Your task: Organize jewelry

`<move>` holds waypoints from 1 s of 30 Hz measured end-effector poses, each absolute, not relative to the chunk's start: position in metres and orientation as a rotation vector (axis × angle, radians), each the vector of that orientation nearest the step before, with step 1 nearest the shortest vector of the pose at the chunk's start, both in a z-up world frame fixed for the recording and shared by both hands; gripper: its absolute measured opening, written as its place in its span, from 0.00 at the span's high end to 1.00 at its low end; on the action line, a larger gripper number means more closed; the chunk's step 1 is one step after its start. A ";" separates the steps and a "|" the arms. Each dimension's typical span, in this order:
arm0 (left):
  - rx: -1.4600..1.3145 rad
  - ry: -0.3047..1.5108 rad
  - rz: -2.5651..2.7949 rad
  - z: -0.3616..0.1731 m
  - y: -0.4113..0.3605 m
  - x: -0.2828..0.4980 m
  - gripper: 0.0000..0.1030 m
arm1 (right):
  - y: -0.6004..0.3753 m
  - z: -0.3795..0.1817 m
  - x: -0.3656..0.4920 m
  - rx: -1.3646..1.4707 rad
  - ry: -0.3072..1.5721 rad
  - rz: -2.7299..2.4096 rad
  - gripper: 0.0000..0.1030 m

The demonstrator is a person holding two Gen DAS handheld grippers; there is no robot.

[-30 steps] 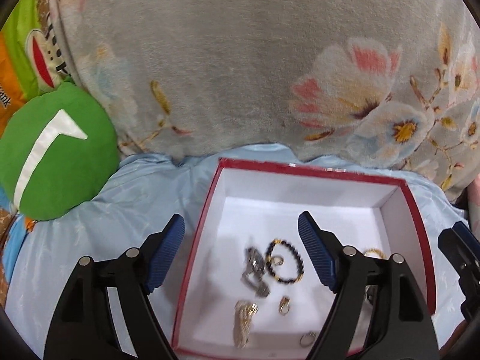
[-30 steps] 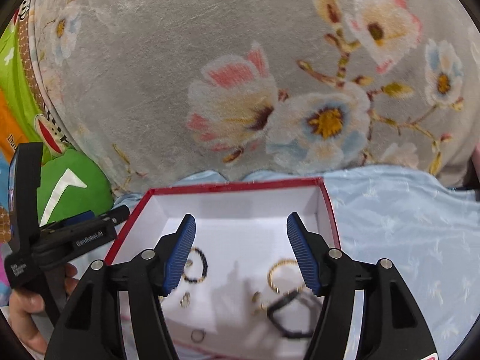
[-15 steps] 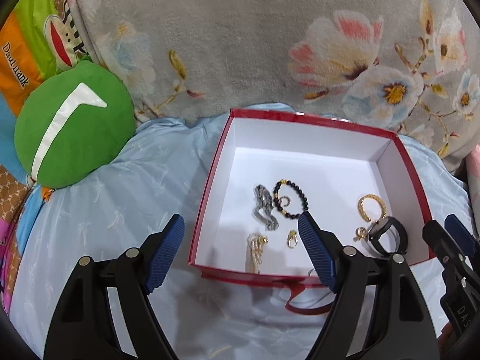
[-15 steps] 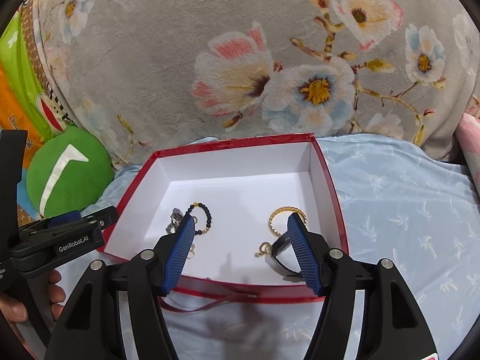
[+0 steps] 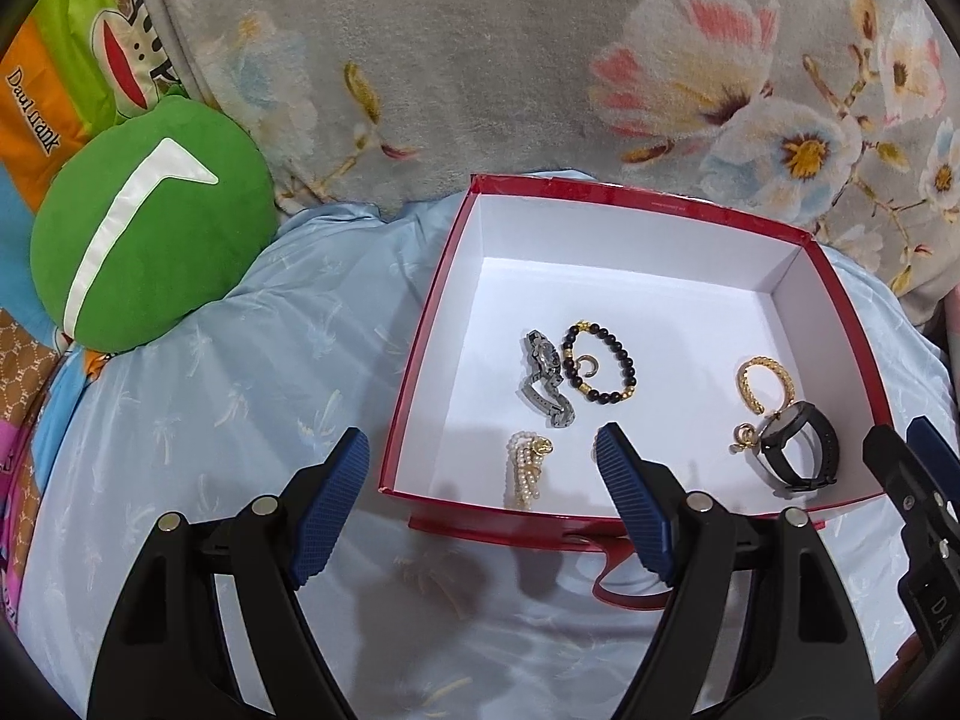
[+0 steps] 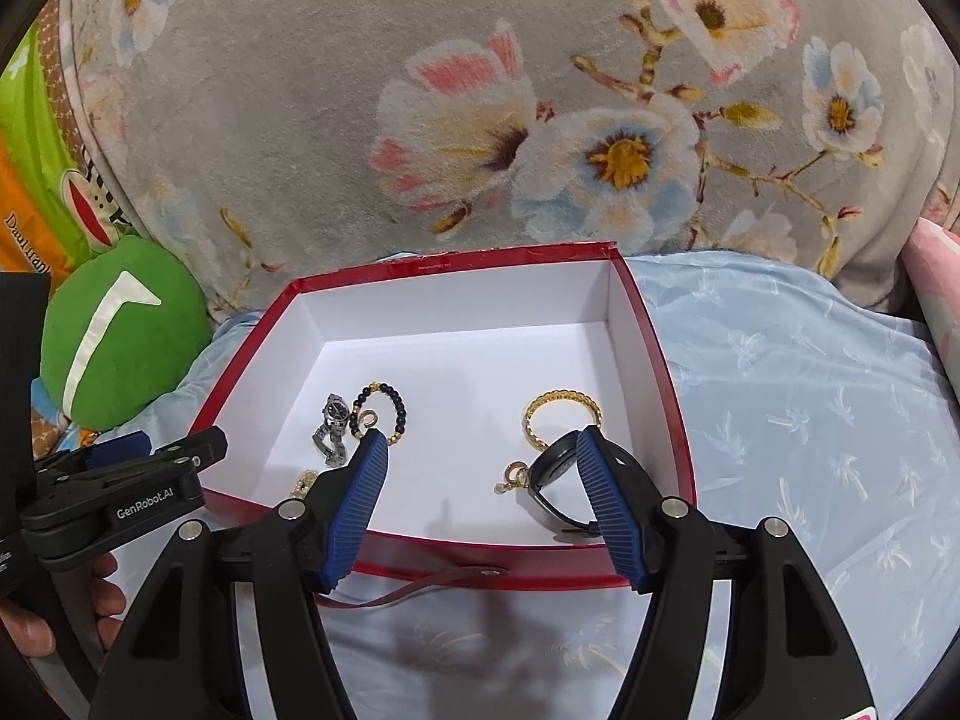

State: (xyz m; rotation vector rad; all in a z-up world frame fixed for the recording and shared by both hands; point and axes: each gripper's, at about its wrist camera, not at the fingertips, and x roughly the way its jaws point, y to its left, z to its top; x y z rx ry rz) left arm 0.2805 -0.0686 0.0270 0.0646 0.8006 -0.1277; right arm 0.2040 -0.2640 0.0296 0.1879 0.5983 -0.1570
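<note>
A red box [image 5: 420, 360] [image 6: 654, 354] with a white inside lies on a light blue sheet. In it are a silver watch [image 5: 545, 378] [image 6: 332, 426], a black bead bracelet [image 5: 600, 363] [image 6: 387, 405], a pearl piece [image 5: 525, 471], a gold bangle [image 5: 765, 381] [image 6: 561, 411], a small gold ring [image 5: 744, 438] [image 6: 513, 477] and a black watch [image 5: 795, 447] [image 6: 555, 474]. My left gripper [image 5: 483, 480] is open and empty above the box's near left corner. My right gripper [image 6: 480, 480] is open and empty above the near edge.
A grey floral blanket [image 5: 510, 60] [image 6: 480, 90] rises behind the box. A green round cushion [image 5: 150, 234] [image 6: 120, 330] lies to the left. A red strap [image 6: 408, 588] hangs from the box's front. The right gripper shows at the left view's right edge [image 5: 918, 498].
Both grippers have pulled back and up from inside the box. The whole box and the jewelry in it now show in both views.
</note>
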 end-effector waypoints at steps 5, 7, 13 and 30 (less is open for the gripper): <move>0.085 0.795 -0.107 0.023 -0.069 0.279 0.27 | -0.265 0.025 0.205 0.185 0.609 -0.164 0.37; 0.092 0.794 -0.101 0.023 -0.070 0.279 0.27 | -0.265 0.024 0.205 0.186 0.613 -0.164 0.37; 0.098 0.791 -0.094 0.023 -0.070 0.280 0.27 | -0.264 0.024 0.206 0.186 0.614 -0.163 0.35; 0.105 0.799 -0.071 0.023 -0.070 0.273 0.27 | -0.258 0.021 0.202 0.189 0.624 -0.159 0.33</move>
